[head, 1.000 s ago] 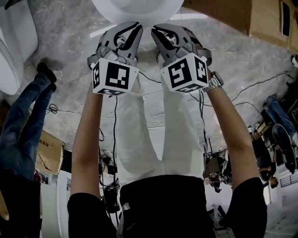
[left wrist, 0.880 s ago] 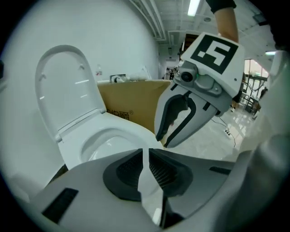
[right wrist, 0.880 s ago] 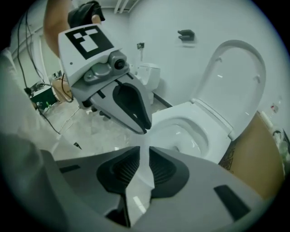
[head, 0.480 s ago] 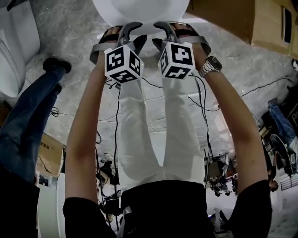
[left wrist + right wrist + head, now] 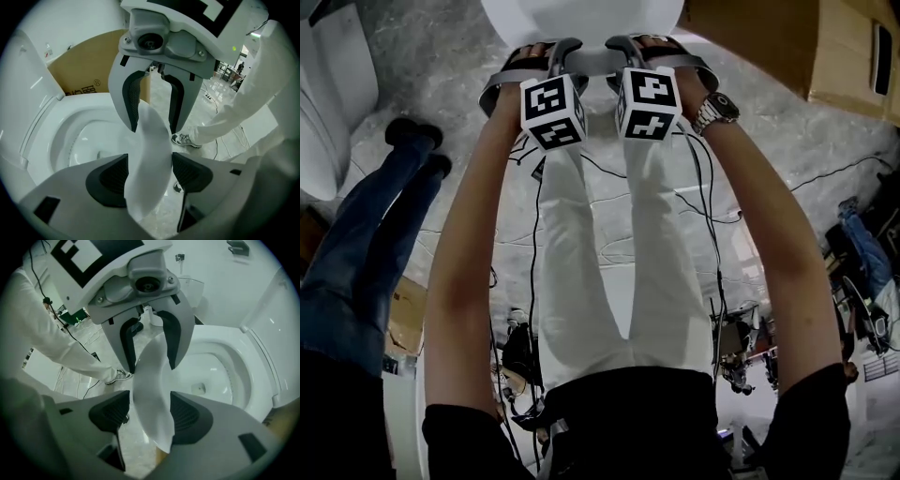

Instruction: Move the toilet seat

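The white toilet seat (image 5: 581,19) lies at the top edge of the head view. My left gripper (image 5: 542,54) and right gripper (image 5: 652,52) point steeply down at its front rim, side by side. In the left gripper view the seat rim (image 5: 150,140) runs as a white strip between the dark pads of my left gripper (image 5: 149,173), and on between the jaws of the right gripper (image 5: 153,129). The right gripper view mirrors this: seat rim (image 5: 152,376), right gripper (image 5: 150,416), left gripper (image 5: 151,367). Both pairs of jaws have just been opening and stand open astride the rim.
The toilet bowl (image 5: 84,136) opens beside the rim, with the raised lid (image 5: 28,93) behind it. A cardboard box (image 5: 787,47) stands at the top right, and a second toilet (image 5: 328,84) at the left. Another person's leg (image 5: 366,216) stands nearby. Cables (image 5: 609,206) cross the floor.
Both grippers have gone down to the toilet's front rim and rolled. Their jaws, shut and empty before, have opened and now straddle the seat rim.
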### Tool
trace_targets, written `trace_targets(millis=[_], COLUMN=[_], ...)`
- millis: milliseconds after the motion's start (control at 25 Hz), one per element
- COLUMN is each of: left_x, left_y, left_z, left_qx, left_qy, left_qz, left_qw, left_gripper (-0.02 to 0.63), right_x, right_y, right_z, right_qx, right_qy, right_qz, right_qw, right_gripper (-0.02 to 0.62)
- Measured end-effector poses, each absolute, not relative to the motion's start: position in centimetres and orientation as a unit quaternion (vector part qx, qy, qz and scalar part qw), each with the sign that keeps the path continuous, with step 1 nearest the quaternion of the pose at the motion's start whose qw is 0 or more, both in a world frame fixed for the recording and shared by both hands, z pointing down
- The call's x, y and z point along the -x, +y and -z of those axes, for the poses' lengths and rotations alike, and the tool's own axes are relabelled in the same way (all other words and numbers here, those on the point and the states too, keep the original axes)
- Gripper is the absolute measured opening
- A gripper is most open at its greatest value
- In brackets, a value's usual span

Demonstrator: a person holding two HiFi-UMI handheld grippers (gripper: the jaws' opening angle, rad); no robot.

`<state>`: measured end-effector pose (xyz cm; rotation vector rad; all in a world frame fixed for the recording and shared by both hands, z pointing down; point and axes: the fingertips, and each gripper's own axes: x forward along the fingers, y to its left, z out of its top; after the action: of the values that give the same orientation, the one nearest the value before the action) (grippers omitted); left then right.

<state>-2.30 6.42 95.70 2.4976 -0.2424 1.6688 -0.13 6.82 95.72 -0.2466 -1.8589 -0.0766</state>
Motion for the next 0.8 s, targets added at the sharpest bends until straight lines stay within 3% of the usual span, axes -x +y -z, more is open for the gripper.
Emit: trace_targets(millis=[800], left_x=[1.8], left_y=[7.0], left_z=[-98.2], left_qx=[-0.804], left_qy=[0.007], left_qz=[-0.592], left_qw=[0.061], left_gripper=[0.288], right_x=[0.9], right_y=[7.0], right_z=[-98.1], right_qx=[0.162], right_qy=[-0.763], right_qz=[0.029], right_qw=[0.625], right_gripper=[0.256])
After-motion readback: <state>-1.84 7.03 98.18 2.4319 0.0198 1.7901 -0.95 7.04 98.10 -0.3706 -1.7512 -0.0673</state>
